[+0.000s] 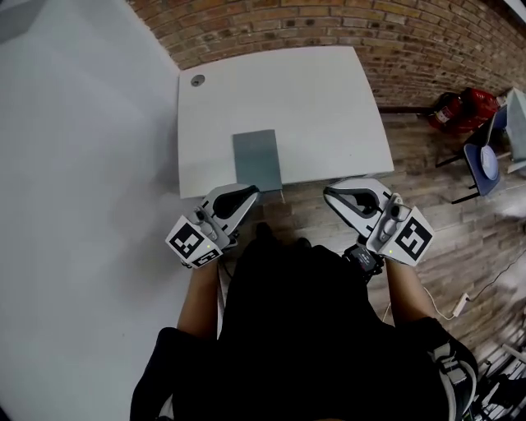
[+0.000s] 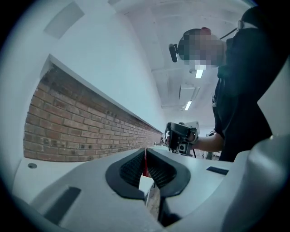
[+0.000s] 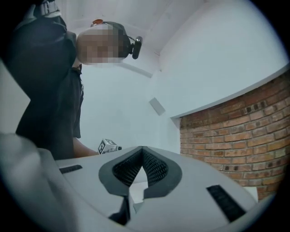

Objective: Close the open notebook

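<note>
In the head view a grey-blue notebook [image 1: 257,158] lies shut and flat near the front edge of the white table [image 1: 329,107]. Both grippers hang in front of that edge, close to the person's body, with their tips turned toward each other. My left gripper [image 1: 253,191] is shut with nothing in it, just below the notebook's near edge. My right gripper [image 1: 328,193] is shut and empty too, to the notebook's right. In the left gripper view the jaws [image 2: 145,152] meet, and the right gripper [image 2: 181,137] shows beyond them. The right gripper view shows closed jaws [image 3: 142,149] and the left gripper's marker cube [image 3: 108,146].
A brick wall [image 1: 345,25] runs behind the table and a white wall [image 1: 74,164] stands on the left. A cable hole [image 1: 197,80] marks the table's far left corner. A red object [image 1: 464,107], a blue chair [image 1: 485,156] and a power strip [image 1: 457,306] are on the wooden floor at the right.
</note>
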### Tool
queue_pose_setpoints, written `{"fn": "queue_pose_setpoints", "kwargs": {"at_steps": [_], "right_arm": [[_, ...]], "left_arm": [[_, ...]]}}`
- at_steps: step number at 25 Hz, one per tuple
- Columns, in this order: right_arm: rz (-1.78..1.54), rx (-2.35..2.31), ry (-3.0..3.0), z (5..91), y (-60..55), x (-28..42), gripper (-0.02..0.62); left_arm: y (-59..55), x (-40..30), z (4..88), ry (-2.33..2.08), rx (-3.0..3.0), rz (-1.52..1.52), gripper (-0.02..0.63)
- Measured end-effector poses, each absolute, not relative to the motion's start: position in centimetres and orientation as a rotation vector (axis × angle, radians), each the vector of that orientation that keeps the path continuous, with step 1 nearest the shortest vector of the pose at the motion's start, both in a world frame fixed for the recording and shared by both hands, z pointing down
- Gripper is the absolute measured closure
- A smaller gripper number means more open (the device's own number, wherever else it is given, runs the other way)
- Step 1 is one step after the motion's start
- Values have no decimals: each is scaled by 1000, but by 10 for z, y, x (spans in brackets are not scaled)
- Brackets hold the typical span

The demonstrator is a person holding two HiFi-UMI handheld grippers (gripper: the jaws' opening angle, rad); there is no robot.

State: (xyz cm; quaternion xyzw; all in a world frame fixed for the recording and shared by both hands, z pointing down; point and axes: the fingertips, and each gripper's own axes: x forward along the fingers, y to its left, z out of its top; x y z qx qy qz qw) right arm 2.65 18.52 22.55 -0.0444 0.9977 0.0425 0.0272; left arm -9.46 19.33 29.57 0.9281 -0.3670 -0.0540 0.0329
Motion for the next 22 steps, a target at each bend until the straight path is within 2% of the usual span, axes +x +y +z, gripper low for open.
{"fn": "queue_pose_setpoints", "kwargs": {"at_steps": [5, 11, 22], "right_arm": [[60, -41, 3079, 245, 216, 52, 589], [-130, 125, 3113, 278, 248, 30, 589], [-33, 262, 3100, 286, 255, 4, 589]], "left_arm": [[231, -63, 293, -1202, 2850, -124, 583], [265, -53, 329, -1282, 2689, -133, 583], [288, -60, 326, -1415, 2656, -76, 583]]}}
